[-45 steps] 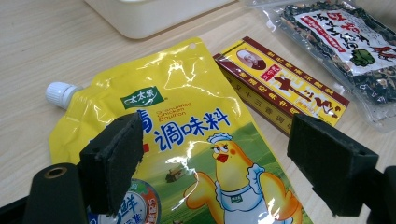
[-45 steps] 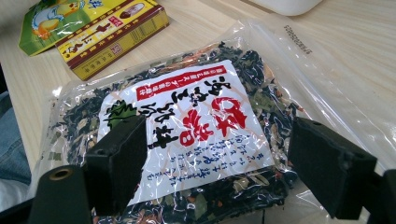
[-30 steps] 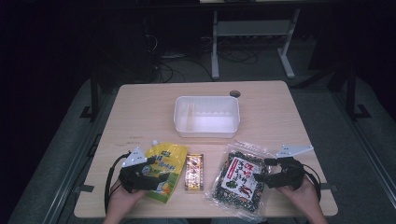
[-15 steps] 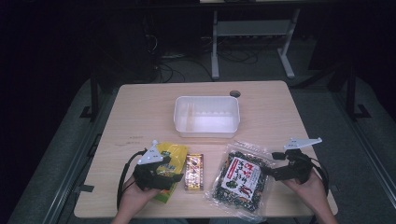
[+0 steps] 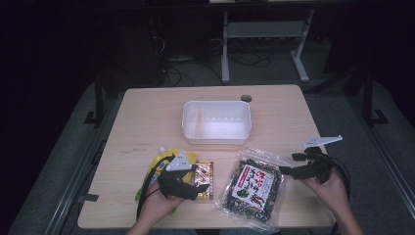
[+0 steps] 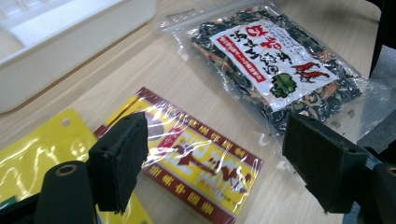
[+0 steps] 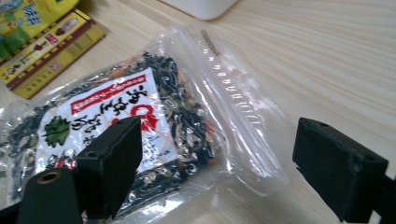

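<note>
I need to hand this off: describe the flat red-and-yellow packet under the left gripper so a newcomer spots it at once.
Start at the white tray in the middle of the table, then come toward the near edge. The small packet lies flat between the yellow pouch and the clear bag of dark dried greens, under the open left gripper. It is the smallest of the three, a red-bordered yellow rectangle in shiny wrap.

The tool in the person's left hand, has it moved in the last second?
Yes. The left tool has slid right, off the yellow pouch, and now sits at the flat red-and-gold packet.
</note>
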The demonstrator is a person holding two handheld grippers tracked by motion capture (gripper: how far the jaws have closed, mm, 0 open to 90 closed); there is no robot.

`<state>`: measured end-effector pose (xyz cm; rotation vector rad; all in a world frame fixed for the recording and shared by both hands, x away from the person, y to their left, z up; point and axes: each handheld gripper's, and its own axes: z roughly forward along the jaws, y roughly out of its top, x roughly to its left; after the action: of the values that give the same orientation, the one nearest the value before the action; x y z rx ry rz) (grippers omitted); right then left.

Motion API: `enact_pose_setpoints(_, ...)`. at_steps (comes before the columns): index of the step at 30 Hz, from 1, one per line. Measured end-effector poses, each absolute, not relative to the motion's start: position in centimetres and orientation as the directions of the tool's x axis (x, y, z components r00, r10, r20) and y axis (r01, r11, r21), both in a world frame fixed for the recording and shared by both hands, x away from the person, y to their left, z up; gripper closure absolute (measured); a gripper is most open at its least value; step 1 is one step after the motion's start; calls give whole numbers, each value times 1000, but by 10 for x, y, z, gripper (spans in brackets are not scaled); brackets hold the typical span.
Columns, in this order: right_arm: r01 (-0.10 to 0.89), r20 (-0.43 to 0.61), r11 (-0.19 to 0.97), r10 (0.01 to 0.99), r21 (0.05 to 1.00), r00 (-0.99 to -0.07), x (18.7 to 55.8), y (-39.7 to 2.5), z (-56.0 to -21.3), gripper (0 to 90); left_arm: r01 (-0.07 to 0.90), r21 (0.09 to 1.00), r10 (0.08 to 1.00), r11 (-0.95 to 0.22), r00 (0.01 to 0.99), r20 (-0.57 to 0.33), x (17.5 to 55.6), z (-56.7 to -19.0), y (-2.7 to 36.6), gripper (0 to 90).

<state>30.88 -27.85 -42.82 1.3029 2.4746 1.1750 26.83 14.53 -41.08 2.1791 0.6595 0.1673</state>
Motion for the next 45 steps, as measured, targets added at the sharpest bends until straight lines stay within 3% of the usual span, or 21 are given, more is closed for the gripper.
enact_pose_setpoints(13, 730, 268, 328, 777, 600, -570, 332, -297, -433, 197, 390, 721, 446, -573, 886, -125, 270, -420, 109, 274)
enact_pose_setpoints(20, 779, 321, 310, 781, 544, -535, 344, -307, -442, 300, 379, 683, 395, -624, 907, -142, 273, -430, 86, 422)
enact_pose_setpoints(23, 795, 354, 307, 770, 523, -531, 347, -308, -446, 409, 387, 662, 387, -642, 909, -156, 275, -435, 78, 464)
enact_pose_setpoints(26, 804, 379, 310, 758, 507, -531, 349, -308, -449, 457, 380, 641, 375, -667, 915, -152, 275, -440, 70, 489)
enact_pose_setpoints(30, 818, 419, 314, 737, 482, -530, 353, -305, -454, 551, 381, 615, 372, -690, 916, -150, 275, -445, 61, 493)
enact_pose_setpoints(36, 826, 428, 335, 731, 453, -531, 356, -305, -459, 766, 386, 601, 387, -700, 912, -136, 277, -446, 60, 483)
enact_pose_setpoints(39, 828, 487, 309, 692, 467, -533, 356, -312, -458, 869, 392, 597, 390, -700, 910, -141, 278, -447, 60, 469)
enact_pose_setpoints(45, 805, 471, 336, 675, 489, -568, 347, -316, -449, 892, 400, 600, 389, -692, 908, -157, 281, -447, 57, 430)
